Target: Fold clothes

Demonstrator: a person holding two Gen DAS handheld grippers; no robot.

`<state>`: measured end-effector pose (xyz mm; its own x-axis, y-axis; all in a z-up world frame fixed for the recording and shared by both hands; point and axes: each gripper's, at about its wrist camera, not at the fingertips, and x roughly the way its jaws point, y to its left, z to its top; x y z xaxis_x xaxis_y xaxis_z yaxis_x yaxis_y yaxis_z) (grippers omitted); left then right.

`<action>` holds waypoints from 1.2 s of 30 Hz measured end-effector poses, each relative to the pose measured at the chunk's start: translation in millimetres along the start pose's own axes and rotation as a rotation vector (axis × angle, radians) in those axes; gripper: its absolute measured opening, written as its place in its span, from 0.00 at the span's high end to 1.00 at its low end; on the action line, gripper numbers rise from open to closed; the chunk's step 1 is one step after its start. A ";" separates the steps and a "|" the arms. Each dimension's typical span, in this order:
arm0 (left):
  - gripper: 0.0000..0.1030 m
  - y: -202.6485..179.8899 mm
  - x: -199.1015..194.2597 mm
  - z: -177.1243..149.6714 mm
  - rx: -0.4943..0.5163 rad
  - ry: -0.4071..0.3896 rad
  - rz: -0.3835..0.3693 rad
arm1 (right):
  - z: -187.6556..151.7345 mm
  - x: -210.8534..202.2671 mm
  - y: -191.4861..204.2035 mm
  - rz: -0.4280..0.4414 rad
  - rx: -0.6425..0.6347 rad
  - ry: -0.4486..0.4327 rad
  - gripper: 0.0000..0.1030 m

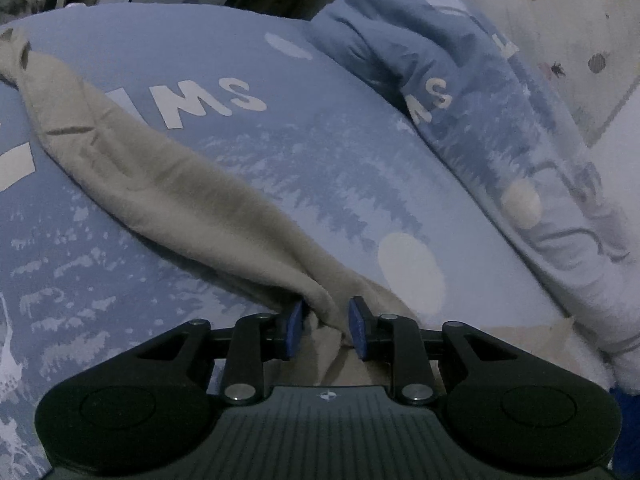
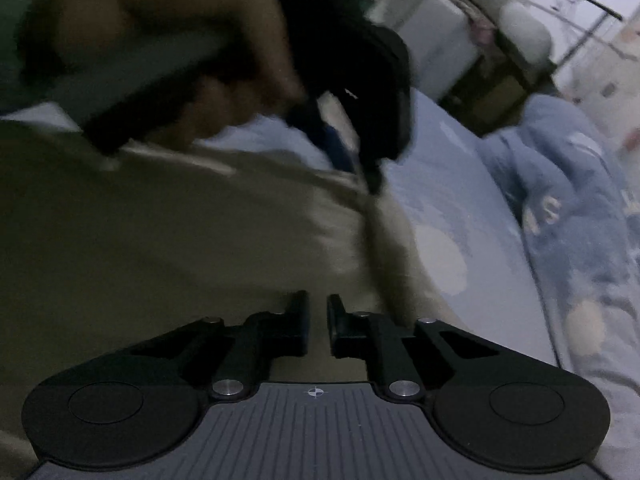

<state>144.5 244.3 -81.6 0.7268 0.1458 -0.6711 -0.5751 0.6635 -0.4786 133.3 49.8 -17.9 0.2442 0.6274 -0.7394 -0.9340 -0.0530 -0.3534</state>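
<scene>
Blue printed bedsheet (image 1: 328, 184) covers the bed; a bunched blue duvet (image 1: 472, 120) of the same print lies along the right. Beige garment (image 1: 168, 184) lies across the sheet, one limb running far-left, its near end gathered and clenched in the left gripper (image 1: 325, 326). Right gripper (image 2: 318, 326) hovers over the garment's broad beige panel (image 2: 160, 240), jaws nearly together with a slim gap, nothing seen between them. Risk, by my reading: the pinch is a thin bunch and could slip under pull. The duvet crowds the right; right view blurred.
</scene>
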 end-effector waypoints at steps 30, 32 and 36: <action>0.79 10.4 -9.5 7.0 -0.065 0.001 0.027 | 33.4 27.2 -156.6 -0.159 0.190 0.059 0.94; 0.79 12.5 -10.8 9.4 -0.076 -0.007 0.032 | 43.3 40.7 -165.8 -0.182 0.159 0.073 0.94; 0.79 16.6 -13.5 14.0 -0.098 -0.023 0.043 | 59.9 76.9 -185.3 -0.200 0.131 0.093 0.94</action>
<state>130.4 263.7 -72.5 0.7083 0.1906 -0.6797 -0.6394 0.5812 -0.5034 309.5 154.4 25.1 0.4446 0.5410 -0.7139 -0.8891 0.1695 -0.4252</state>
